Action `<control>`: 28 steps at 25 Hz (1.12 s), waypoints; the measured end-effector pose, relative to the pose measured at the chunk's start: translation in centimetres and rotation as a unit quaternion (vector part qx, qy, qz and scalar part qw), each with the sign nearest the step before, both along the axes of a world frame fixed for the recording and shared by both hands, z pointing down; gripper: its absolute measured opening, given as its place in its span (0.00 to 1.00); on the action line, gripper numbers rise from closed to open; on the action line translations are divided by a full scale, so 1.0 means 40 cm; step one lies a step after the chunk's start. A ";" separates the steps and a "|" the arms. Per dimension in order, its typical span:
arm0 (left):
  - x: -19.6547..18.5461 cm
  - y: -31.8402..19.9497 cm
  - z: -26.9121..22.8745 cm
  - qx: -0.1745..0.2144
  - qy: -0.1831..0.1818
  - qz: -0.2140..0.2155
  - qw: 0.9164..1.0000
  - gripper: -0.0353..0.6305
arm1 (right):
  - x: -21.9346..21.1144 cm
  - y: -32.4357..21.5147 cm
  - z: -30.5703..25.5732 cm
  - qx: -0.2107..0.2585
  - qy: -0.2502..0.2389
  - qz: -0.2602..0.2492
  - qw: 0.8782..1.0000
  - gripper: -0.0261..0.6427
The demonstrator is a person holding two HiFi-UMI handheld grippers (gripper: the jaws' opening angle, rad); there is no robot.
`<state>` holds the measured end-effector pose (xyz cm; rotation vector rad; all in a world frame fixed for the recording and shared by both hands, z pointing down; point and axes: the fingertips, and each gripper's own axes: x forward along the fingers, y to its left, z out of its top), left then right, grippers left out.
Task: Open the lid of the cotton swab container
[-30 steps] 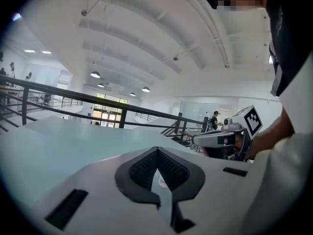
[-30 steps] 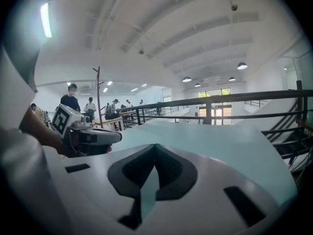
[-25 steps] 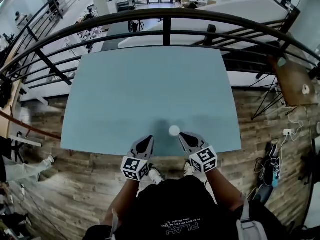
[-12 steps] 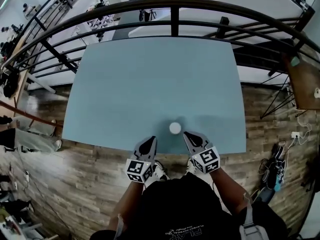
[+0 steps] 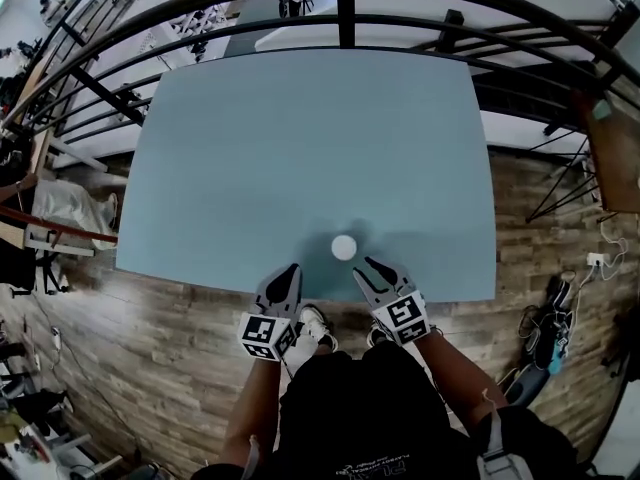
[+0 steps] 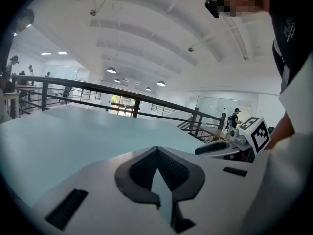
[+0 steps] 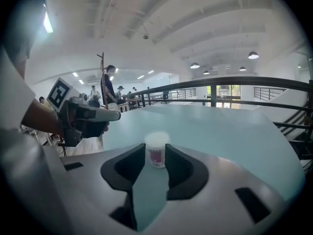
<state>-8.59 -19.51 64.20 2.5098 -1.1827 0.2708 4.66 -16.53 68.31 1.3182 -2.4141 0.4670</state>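
The right gripper [image 5: 366, 266] has just opened its jaws, and nothing is between them yet. The container [image 5: 344, 247] stands just ahead, lid on. The left gripper [image 5: 289, 270] is clenched, empty. A grasp seems near.

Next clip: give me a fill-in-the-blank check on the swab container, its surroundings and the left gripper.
1. The cotton swab container stands upright on the ___.
2. Its lid is coloured ___.
3. The left gripper has its jaws ___, with nothing between them.
4. Beyond the far edge of that surface runs a dark metal ___.
Missing words: table; white; shut; railing.
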 end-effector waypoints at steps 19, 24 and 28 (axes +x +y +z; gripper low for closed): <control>-0.094 -0.016 0.088 -0.025 -0.005 -0.071 0.997 0.06 | -0.046 -0.086 0.109 0.000 0.009 0.015 1.000 0.39; -0.105 -0.008 0.097 -0.028 -0.006 -0.075 0.997 0.06 | -0.042 -0.096 0.127 -0.004 0.017 0.015 1.000 0.40; -0.114 -0.007 0.109 -0.028 -0.008 -0.077 0.997 0.06 | -0.046 -0.105 0.128 -0.004 0.013 0.024 1.000 0.40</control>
